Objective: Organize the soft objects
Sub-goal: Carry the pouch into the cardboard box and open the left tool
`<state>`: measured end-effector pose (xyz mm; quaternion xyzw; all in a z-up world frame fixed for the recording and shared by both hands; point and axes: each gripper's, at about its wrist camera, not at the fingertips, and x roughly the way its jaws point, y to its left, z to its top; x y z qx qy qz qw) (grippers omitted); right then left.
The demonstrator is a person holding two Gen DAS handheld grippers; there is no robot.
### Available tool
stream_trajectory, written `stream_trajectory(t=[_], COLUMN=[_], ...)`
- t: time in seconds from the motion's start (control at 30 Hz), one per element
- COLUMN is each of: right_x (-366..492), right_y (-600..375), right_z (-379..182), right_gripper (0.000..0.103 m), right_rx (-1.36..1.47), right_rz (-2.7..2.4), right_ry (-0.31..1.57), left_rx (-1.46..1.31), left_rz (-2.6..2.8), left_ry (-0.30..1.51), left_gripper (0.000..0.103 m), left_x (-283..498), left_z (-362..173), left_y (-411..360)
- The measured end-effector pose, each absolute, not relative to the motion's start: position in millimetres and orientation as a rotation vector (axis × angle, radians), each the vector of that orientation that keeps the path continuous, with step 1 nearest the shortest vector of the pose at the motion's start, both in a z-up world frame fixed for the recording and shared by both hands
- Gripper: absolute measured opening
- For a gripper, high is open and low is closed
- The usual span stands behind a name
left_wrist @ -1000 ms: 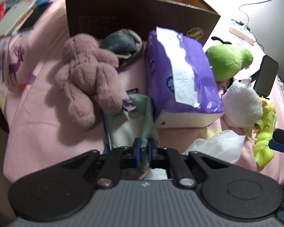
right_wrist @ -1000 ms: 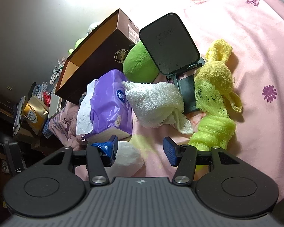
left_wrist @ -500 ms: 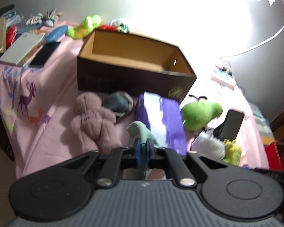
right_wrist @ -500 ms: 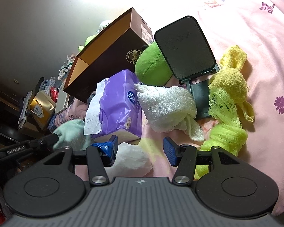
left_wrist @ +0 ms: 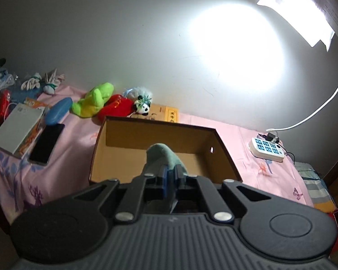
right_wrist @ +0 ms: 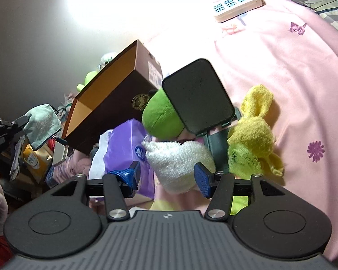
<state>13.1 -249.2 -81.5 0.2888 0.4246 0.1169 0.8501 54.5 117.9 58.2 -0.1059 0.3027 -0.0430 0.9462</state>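
My left gripper (left_wrist: 169,180) is shut on a pale green cloth pouch (left_wrist: 163,157) and holds it in the air in front of the open brown cardboard box (left_wrist: 115,135). The pouch (right_wrist: 42,123) and the box (right_wrist: 115,103) also show in the right wrist view. My right gripper (right_wrist: 167,177) is open and empty, just above a white fluffy towel (right_wrist: 178,162). Beside it lie a green plush (right_wrist: 160,117), a yellow fluffy cloth (right_wrist: 252,135) and a purple tissue pack (right_wrist: 126,148).
A dark phone on a stand (right_wrist: 198,99) stands between the green plush and the yellow cloth. A white power strip (left_wrist: 267,149) lies right of the box. Behind the box are plush toys (left_wrist: 94,101); a white box (left_wrist: 15,130) and a phone (left_wrist: 47,142) lie left.
My left gripper has lifted the green pouch off the bed and carried it up to the open box. My right gripper has moved closer over the white towel, still open.
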Motion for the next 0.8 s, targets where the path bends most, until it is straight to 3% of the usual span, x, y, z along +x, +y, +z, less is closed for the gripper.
stream_trajectory(t=[0.57,0.67,0.73,0.77,0.8], right_x=[-2.4,-6.9,-11.5,-13.3,-14.8], right_y=[-277.6,-280.1,-285.2,-287.8,-290.4], right_z=[-84.5,-85.9,-86.8,-87.2,-87.5], right_gripper=[0.038,0.038,0.038,0.038,0.038], right_rx=[0.730,0.731,0.741,0.747,0.752], right_rz=[-0.091,-0.136,-0.171,-0.187,-0.203], right_ry=[0.841,0.844,0.843,0.843,0.843], left_rx=[-0.194,-0.173,-0.179,-0.174,-0.167], left_rz=[0.054,0.092,0.082,0.089,0.095], left_ry=[0.866,0.898,0.910,0.910,0.902], left_gripper=[0.002,0.013,0.031,0.056,0.068], left_x=[238.8,249.9,251.5,251.7,250.4], left_z=[-47.6,-58.8,-62.2,-62.9,-62.9], left_y=[150.2,151.6,152.6,152.9,152.7])
